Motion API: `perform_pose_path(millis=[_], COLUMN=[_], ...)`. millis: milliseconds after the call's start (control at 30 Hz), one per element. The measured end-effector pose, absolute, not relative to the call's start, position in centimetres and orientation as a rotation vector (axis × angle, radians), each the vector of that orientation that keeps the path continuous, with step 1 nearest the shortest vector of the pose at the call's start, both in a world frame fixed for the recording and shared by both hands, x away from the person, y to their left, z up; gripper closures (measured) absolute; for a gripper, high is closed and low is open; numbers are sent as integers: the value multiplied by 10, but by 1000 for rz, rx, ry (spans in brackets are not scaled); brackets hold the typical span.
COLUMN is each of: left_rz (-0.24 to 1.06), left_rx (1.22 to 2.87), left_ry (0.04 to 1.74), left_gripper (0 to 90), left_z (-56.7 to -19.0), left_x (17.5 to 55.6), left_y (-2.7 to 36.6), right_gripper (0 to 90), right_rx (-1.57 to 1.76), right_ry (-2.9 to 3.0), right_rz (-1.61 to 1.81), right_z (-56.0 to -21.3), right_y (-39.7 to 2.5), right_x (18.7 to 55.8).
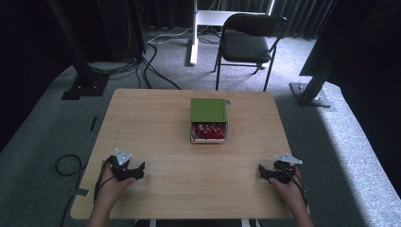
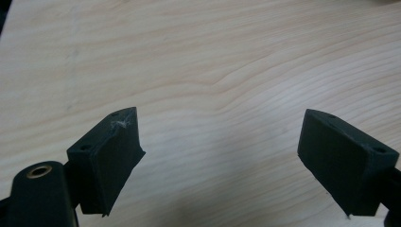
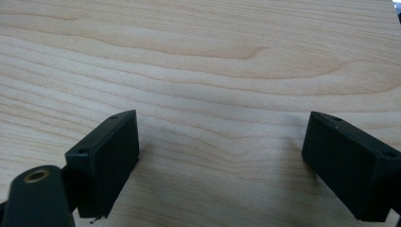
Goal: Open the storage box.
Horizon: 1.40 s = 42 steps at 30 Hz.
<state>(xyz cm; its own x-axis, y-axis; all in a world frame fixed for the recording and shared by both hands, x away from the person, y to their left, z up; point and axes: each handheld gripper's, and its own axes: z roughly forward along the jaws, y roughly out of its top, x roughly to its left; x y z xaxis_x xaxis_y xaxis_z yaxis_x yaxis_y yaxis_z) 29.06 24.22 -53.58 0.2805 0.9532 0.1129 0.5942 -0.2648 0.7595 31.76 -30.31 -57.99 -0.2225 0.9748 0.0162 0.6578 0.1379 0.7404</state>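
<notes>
A green box lies at the middle of the wooden table, its near end open and showing red items inside. My left gripper rests near the table's front left, held by a hand, well short of the box. My right gripper rests near the front right. In the left gripper view the jaws stand wide apart over bare wood, the left gripper open and holding nothing. In the right gripper view the right gripper is likewise open over bare wood.
A black folding chair stands beyond the table's far edge. Black frame posts rise at the left and a post base sits at the right. Cables run across the grey carpet.
</notes>
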Motion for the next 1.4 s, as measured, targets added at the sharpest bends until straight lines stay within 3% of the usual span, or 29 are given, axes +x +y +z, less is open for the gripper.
perform_pose_path(millis=[667, 1400], left_rz=[814, 764], left_rx=[2029, 2107], left_ry=[1132, 871], left_gripper=[150, 150], left_z=[-500, -490], left_x=[316, 340], left_y=[172, 92], right_gripper=[108, 108], right_rx=[1560, 1560], right_ry=[1949, 1948], right_rz=[876, 877], right_z=[-580, -580], right_y=[-304, -303], right_x=[319, 318])
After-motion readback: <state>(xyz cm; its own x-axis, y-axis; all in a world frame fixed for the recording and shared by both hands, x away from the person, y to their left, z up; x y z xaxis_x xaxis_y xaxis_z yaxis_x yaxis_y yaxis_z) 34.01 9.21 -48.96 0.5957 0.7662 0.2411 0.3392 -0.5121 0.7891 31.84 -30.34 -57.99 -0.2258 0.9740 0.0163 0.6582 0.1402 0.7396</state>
